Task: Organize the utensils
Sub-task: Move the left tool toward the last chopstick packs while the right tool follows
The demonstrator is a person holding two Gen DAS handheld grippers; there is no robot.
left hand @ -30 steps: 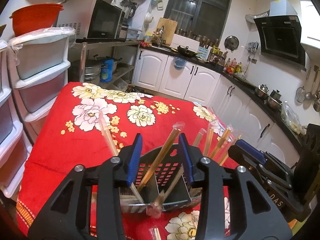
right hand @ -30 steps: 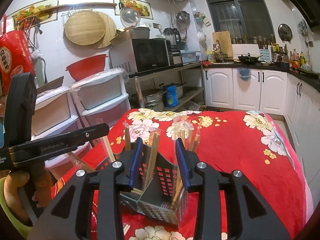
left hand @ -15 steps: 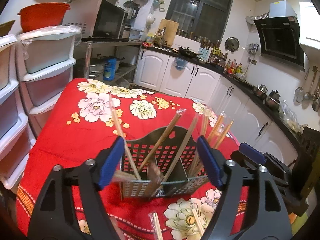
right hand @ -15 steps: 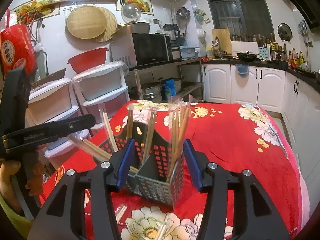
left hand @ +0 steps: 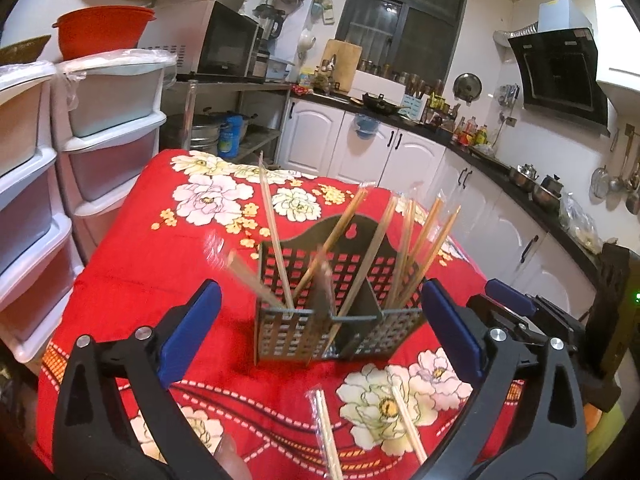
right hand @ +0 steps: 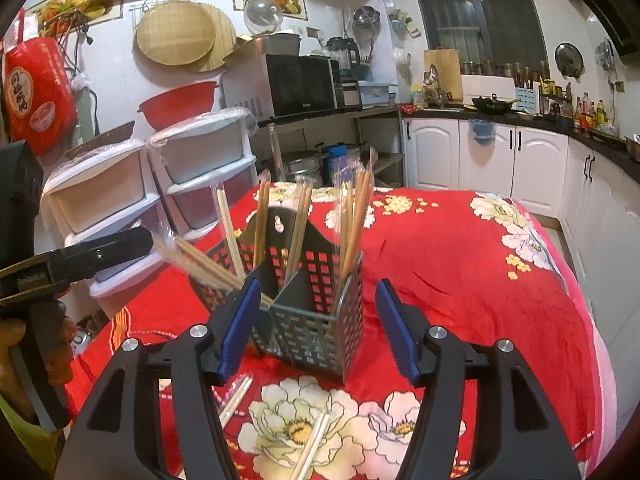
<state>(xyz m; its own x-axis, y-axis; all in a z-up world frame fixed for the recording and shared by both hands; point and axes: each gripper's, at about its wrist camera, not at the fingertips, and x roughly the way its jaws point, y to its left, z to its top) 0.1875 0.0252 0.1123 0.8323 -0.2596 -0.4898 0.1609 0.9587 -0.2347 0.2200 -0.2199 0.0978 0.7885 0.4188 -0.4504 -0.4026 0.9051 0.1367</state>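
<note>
Holder: grey chopstick holder [left hand: 340, 312] stands mid-surface on the red cloth [left hand: 152, 264], wrapped chopsticks [left hand: 276, 240] leaning inside.
Strays: loose pairs [left hand: 328, 432] lie in front.
Left gripper [left hand: 320, 336]: fingers just spread wide, empty.
Right gripper [right hand: 320, 328]: fingers just opened partway, flanking the holder, holding nothing.
Risk: a finger could tip the holder.

A red floral cloth [left hand: 160, 264] covers the desk. A grey slotted holder [left hand: 340, 332] stands mid-desk. Wrapped chopstick pairs [left hand: 326, 432] lie near its front edge.
</note>
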